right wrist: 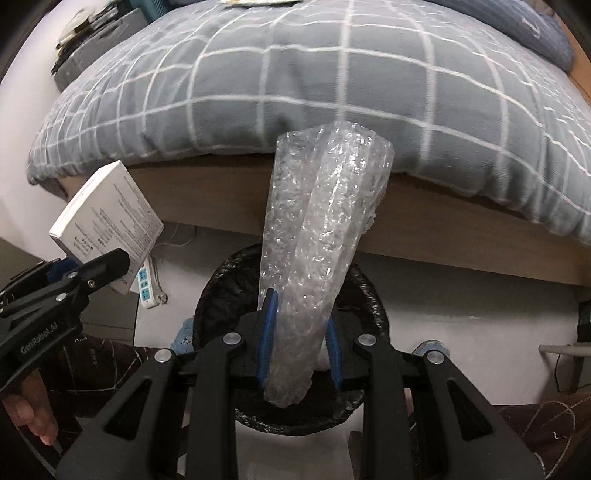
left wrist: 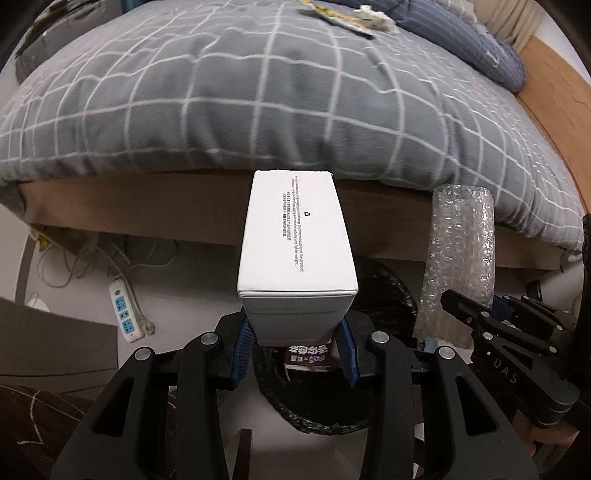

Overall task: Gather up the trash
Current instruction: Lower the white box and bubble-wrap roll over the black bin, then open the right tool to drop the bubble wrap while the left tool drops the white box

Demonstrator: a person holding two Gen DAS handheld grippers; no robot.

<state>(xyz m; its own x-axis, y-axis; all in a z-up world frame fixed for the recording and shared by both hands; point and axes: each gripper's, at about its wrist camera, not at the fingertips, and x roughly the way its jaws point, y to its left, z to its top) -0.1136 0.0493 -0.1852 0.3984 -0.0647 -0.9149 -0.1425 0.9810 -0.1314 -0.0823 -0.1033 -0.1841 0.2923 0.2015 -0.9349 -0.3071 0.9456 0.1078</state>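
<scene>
Trash in both hands right now. Left gripper has its blue pads clamped on the near end of a white box, centre of the left wrist view; stiff cardboard, probably light and empty, flat sides make it easy to pinch. Right gripper is closed around a roll of bubble wrap, mid-frame; soft, squashy, a bit slippery, so gripping low near the end seems sensible. Both hang over a black-lined bin on the pale floor, lower centre. Behind is a bed with a grey checked duvet; more scraps lie on it, top of frame. Power strip at lower left.
</scene>
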